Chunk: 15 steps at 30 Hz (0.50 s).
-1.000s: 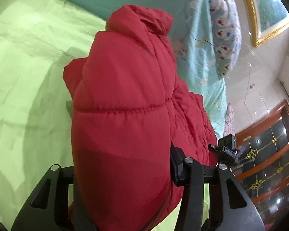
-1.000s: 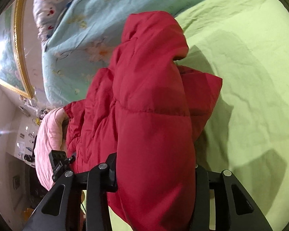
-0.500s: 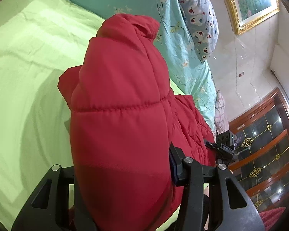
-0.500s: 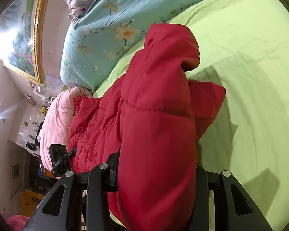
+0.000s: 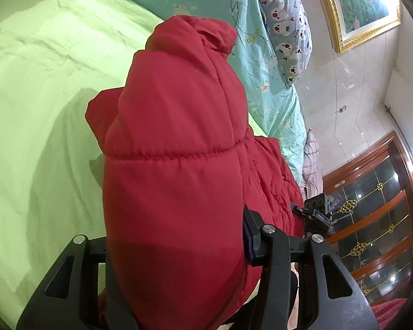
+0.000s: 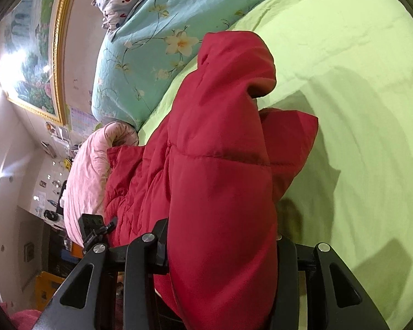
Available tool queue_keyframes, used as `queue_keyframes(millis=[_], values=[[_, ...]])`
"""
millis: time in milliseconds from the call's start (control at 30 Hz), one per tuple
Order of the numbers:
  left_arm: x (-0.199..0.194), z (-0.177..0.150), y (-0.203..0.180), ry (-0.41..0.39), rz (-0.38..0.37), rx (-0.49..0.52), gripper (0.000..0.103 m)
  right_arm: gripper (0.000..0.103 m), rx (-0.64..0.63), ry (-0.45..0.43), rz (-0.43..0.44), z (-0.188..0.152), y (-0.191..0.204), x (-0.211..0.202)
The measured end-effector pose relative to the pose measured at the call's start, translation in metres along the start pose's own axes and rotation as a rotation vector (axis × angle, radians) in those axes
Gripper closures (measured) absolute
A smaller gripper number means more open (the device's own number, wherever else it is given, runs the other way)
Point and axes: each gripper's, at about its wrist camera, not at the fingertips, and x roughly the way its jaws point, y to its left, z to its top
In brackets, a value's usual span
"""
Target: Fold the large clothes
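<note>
A thick red quilted jacket [image 5: 176,165] fills the middle of the left wrist view, bunched into a puffy roll above the green sheet. My left gripper [image 5: 176,250] is shut on one thick fold of it. In the right wrist view the same jacket [image 6: 220,181] bulges between the black fingers [image 6: 162,244] of my right gripper [image 6: 220,250], which is shut on another fold. Each view catches the opposite gripper at the jacket's far side. The padding hides the fingertips.
A light green bed sheet [image 5: 35,115] lies under the jacket. A turquoise floral duvet [image 6: 140,55] and a patterned pillow [image 5: 286,30] lie at the head. A pink quilt [image 6: 88,170] sits beside the jacket. A gold-framed picture [image 5: 363,8] and a wooden cabinet [image 5: 377,220] stand beyond.
Both grippers have carried the jacket sideways across the bed. More of the duvet, pillow and framed picture has come into view. Both grips are unchanged.
</note>
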Motion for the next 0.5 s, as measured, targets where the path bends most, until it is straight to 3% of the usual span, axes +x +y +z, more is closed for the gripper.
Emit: queue_keyframes(millis=[333, 500], values=[[0.012, -0.005, 0.016, 0.018, 0.065, -0.051, 0.053, 0.059, 0.054, -0.007, -0.014, -0.007, -0.023, 0.006], [0.013, -0.009, 0.013, 0.019, 0.140, -0.036, 0.042, 0.056, 0.068, -0.013, -0.012, -0.010, -0.030, 0.009]])
